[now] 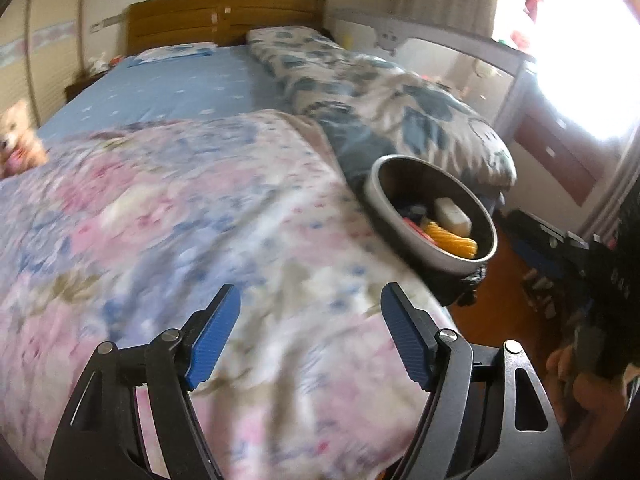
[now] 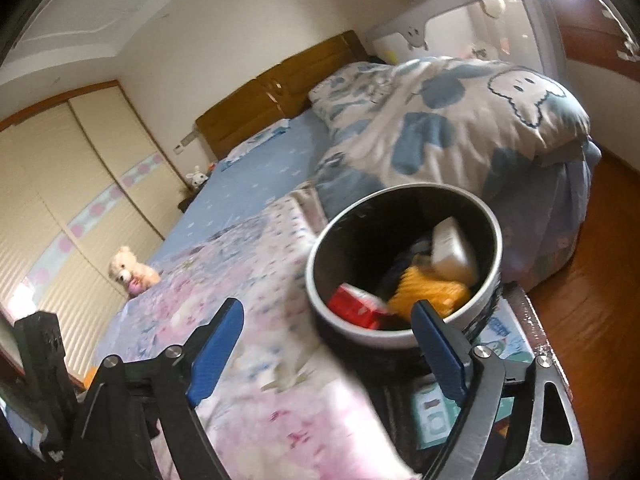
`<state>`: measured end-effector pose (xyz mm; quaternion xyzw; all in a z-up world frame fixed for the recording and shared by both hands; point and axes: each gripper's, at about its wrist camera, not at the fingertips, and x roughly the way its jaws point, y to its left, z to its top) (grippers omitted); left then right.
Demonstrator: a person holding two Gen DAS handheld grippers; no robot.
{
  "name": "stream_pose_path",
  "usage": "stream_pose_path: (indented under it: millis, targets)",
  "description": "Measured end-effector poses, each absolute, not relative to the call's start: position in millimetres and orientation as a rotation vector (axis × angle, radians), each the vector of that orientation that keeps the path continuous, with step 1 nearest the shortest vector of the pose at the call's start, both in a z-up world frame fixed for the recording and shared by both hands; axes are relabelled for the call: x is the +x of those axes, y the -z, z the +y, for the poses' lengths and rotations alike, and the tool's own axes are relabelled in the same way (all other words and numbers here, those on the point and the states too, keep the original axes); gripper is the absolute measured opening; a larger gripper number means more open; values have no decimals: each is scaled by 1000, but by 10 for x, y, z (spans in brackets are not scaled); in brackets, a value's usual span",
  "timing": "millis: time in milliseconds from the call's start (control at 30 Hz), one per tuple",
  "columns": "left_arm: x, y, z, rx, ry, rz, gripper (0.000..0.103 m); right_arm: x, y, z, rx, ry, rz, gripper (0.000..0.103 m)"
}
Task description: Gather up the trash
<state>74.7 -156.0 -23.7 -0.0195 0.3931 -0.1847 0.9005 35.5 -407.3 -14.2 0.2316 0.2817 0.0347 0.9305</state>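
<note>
Trash bin [image 2: 404, 272] sits just ahead of my right claw [image 2: 334, 344], at the right edge of the bed; the right finger overlaps its near rim in view, contact unclear. Inside: red box [image 2: 356, 306], yellow wad [image 2: 428, 294], white packet [image 2: 452, 252]. Left claw [image 1: 310, 336] hangs over the pink floral quilt [image 1: 180, 220], bin far right of it. Both claws spread apart, empty. Wooden headboard [image 1: 224, 16] far, teddy [image 2: 130, 270] left. Both claws tilt downward.
</note>
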Motion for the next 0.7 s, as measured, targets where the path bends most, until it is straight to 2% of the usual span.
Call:
stream_pose_path:
  millis: [233,433,467,500,600,700]
  targets:
    - [465,93,-1133,-66,290,729,76,246,185,-3718,438,-112,583,89]
    - [189,-212,-823,-73,193,578,97,106,-132,-3479,340,-135,492,90]
    - [162,-243,-784,-73,173,557,102,58,-217,-3436,311,-124,457,96]
    - [95,-279,-727,-72,131,518,103,1,-299,-3391,277,-114,413,103]
    - [0,-300,-660,-59,71,466,103,-128,-423,-3273,189,-98,312,103]
    - [-68,-277,-623,-34,28,440,103,-119,-404,-3184,147,-102,300,103]
